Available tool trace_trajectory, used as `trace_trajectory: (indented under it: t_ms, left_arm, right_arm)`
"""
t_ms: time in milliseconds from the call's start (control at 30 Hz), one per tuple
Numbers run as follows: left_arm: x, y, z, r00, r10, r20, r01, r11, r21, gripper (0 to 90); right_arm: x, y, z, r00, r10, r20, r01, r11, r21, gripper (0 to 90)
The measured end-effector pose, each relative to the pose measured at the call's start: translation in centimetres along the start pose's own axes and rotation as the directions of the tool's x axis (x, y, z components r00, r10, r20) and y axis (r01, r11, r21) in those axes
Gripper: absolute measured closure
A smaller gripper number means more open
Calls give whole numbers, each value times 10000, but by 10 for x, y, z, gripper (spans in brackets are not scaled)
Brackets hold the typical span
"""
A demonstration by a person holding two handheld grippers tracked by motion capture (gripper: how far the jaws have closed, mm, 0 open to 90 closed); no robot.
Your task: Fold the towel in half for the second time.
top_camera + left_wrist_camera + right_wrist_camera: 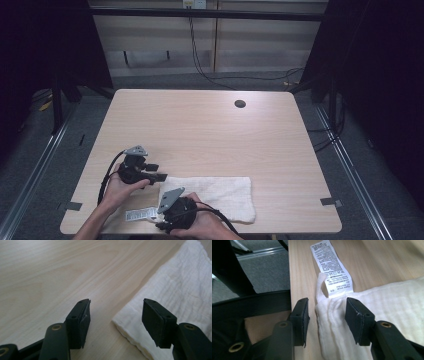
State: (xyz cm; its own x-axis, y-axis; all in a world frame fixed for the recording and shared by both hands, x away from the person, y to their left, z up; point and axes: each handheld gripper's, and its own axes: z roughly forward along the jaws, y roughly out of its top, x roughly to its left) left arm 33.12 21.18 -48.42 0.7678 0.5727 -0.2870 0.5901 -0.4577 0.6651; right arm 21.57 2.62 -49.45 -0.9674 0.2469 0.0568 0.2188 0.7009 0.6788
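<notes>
Towel-wise, a folded white textured cotton towel (215, 195) is laid flat near the front edge of the pale wood-grain table (200, 125), with its long side running across the table. A white printed care label (141, 215) is seen sticking out from its left end, lying flat on the wood; in the right gripper view that label (332, 267) is joined at the towel's corner (332, 315) next to a small white loop. The left gripper (155, 171), black with a grey plate on top, is held low over the table just beside the towel's far left corner. Its jaws are spread, and in the left gripper view the towel's corner (175, 297) is seen lying between them and under the right-hand jaw, with no pad pressed on the cloth. The right gripper (327, 315) is held at the near left corner of the towel, and it's spread too: the folded edge is sat between the two pads, close to one of them, but a clear gap is left on the other side, so nothing is pinched. Both grippers are carried by bare hands coming in from the bottom of the high view. A small dark round hole (240, 104) is seen in the table near its far edge, well apart from the towel.
</notes>
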Motion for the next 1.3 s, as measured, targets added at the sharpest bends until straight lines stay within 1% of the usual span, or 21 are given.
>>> trace_trajectory:
  t_ms: [67,133,167,267,300,367,433,467,533,633,767,867,967,1000,1033,1100,1133,1167,1200,1267,1300]
  left_arm:
    - [-3,0,1,9999,100,12,-100,9999,67,397]
    - [-4,0,1,9999,170,-3,-170,9998,93,398]
    - [-5,-1,2,9992,378,-104,-375,9988,327,398]
    - [-6,-2,3,9980,591,-205,-579,9968,547,413]
    - [-6,-3,3,9981,619,-77,-614,9967,540,421]
    - [-6,-3,3,9974,716,-63,-711,9959,561,448]
    - [-7,-2,5,9960,891,-47,-886,9942,615,492]
    - [-7,-2,6,9953,969,57,-971,9932,638,505]
    - [-9,-2,6,9928,1198,-81,-1189,9904,701,549]
    - [-10,-2,6,9932,1164,-20,-1160,9912,639,593]
    - [-10,-4,11,9930,1177,60,-1178,9890,891,608]
    - [-12,-4,11,9914,1306,120,-1311,9863,1002,613]
    - [-11,-6,12,9929,1031,590,-1079,9906,840,605]
    - [-12,-6,12,9929,1076,499,-1115,9903,829,607]
    - [-13,-7,12,9930,1123,363,-1148,9904,764,627]
    - [-17,-8,13,9909,1242,511,-1281,9883,823,730]
    - [-18,-8,14,9899,1319,521,-1361,9869,870,772]
    - [-18,-7,14,9899,1294,577,-1344,9866,927,805]
    - [-17,-7,14,9918,1135,586,-1188,9882,966,825]
    - [-16,-7,15,9925,976,730,-1039,9906,891,843]
    - [-15,-7,14,9925,909,813,-981,9913,883,847]
  right_arm:
    - [0,0,0,10000,80,51,-79,10000,-32,562]
    - [0,-1,0,9997,16,233,-15,10000,-41,615]
    - [-1,-1,0,9997,6,234,-5,10000,-43,639]
    - [-2,0,-1,9994,41,332,-43,10000,41,685]
    - [-3,1,-1,9993,-6,382,4,10000,45,708]
    - [-5,0,-1,9990,146,420,-148,9999,36,799]
    - [-10,-3,-2,9988,424,229,-420,9990,-170,828]
    - [-12,-4,-2,9986,514,112,-511,9983,-272,834]
    - [-13,-4,-2,9982,591,75,-589,9979,-271,837]
    - [-14,-4,-2,9980,628,71,-626,9976,-286,836]
    - [-14,-4,-2,9969,789,9,-789,9965,-273,836]
    - [-15,-5,-2,9960,887,-47,-888,9956,-300,835]
    - [-15,-5,-2,9958,910,-43,-911,9954,-301,836]
    - [-16,-5,-2,9953,961,-93,-963,9949,-289,835]
    - [-16,-5,-2,9940,1090,-137,-1093,9935,-314,835]
    - [-19,-6,-2,9912,1285,-320,-1297,9908,-385,836]
    - [-19,-7,-3,9916,1243,-348,-1256,9913,-394,836]
    - [-18,-7,-3,9918,1242,-312,-1254,9913,-395,837]
    - [-18,-6,-2,9925,1198,-248,-1207,9919,-383,837]
    - [-18,-6,-3,9920,1232,-275,-1240,9918,-315,839]
    - [-19,-6,-3,9900,1352,-408,-1366,9900,-344,842]
